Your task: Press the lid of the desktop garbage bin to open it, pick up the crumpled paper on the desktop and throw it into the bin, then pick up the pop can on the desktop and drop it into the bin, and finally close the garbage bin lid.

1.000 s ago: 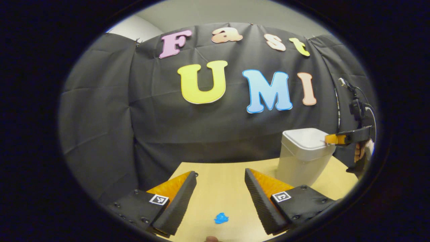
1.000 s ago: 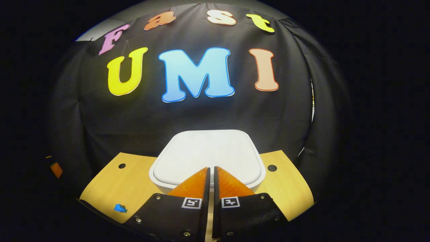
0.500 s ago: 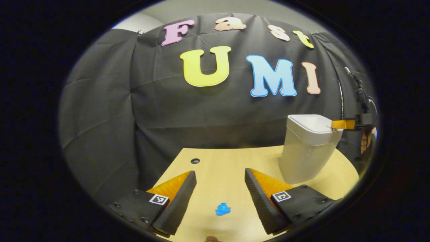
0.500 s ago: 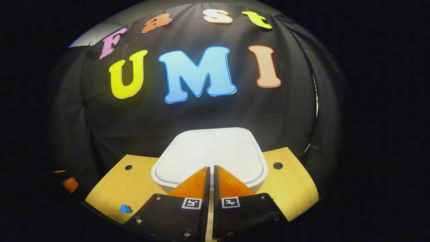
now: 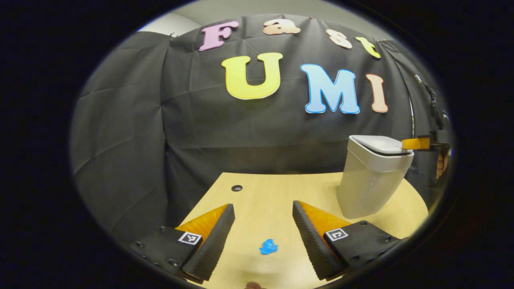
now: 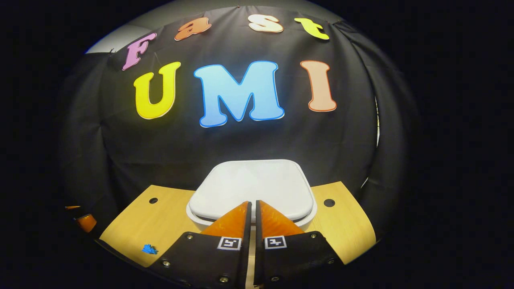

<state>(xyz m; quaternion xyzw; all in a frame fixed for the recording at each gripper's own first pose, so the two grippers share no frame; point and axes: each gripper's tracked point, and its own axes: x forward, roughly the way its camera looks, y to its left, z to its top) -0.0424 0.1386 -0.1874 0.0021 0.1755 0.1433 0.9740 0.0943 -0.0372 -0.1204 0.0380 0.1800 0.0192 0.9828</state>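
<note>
In the right gripper view, the right gripper (image 6: 253, 205) has its two fingers pressed together, nothing between them, and their tips rest at the near edge of the lid (image 6: 251, 188) of the garbage bin (image 6: 192, 214). The lid is a smooth, pale, rounded square with soft corners, and a thin dark gap shows under its front edge above the bin's rim. The bin stands on a light wood-grain table (image 6: 132, 224) with a rounded outline and two small dark round holes, one to each side of the bin. A small piece of crumpled blue paper (image 6: 149, 249) lies on the table near its left front edge, well apart from this gripper.

In the left gripper view, the left gripper (image 5: 263, 208) is spread wide, holding nothing; the inner faces of its fingers are ribbed. The blue paper (image 5: 268, 247) lies flat on the table (image 5: 265, 196) between the two fingers, nearer the camera than their tips and touching neither. Farther off to the right stands the bin (image 5: 367, 188), a tall pale plastic body tapering toward its base, with the lid (image 5: 379, 143) tilted slightly above the rim. The right gripper (image 5: 415, 143) reaches to the lid's right edge, and part of a hand (image 5: 441, 162) shows behind it.
</note>
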